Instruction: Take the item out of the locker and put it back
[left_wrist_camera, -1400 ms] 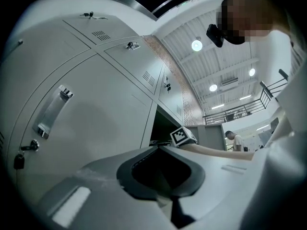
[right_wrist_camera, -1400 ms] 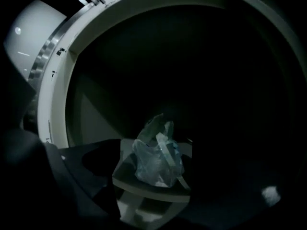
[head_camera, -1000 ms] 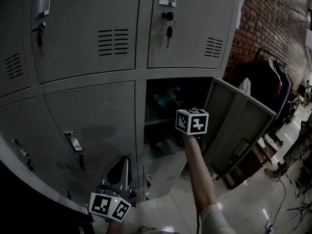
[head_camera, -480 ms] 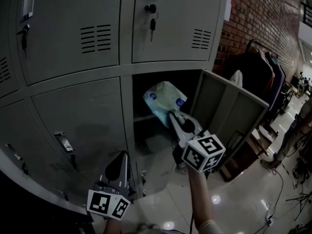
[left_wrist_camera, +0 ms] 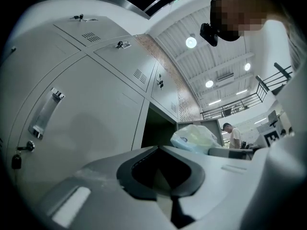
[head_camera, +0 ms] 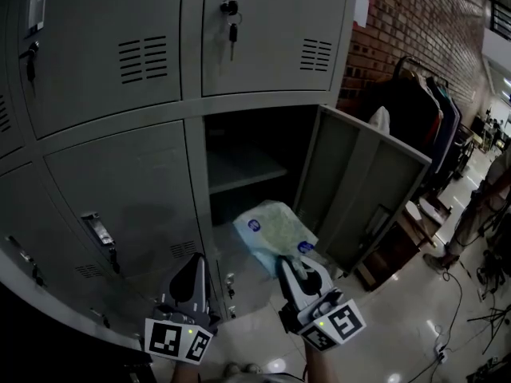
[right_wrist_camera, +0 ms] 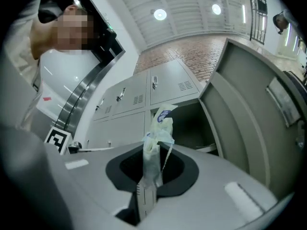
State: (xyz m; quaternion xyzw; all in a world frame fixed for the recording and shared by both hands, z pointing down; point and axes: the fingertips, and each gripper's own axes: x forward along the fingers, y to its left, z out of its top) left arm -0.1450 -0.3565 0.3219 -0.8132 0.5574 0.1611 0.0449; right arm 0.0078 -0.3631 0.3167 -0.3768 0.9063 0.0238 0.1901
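My right gripper is clamped on the bag, a pale, crinkled plastic packet with blue round marks. In the right gripper view the jaws of that gripper press together on the lower end of the bag, and the rest of it stands up above them, thin and edge-on.

The bag is outside the locker. It hangs in front of the lower edge of the open compartment, between the compartment's left frame and the open door, which swings out to the right. Inside the compartment a shelf runs across about halfway up. I cannot see anything lying on it. The space under the shelf is dark.

My left gripper sits low at the left, in front of the closed door beside the open compartment, apart from the bag. In the left gripper view its jaws are together with nothing between them, and the bag shows beyond them, to the right of the dark open compartment.

A key hangs in the lock of the closed door above the open compartment. A brick wall stands to the right of the lockers, and dark clothes hang in front of it.
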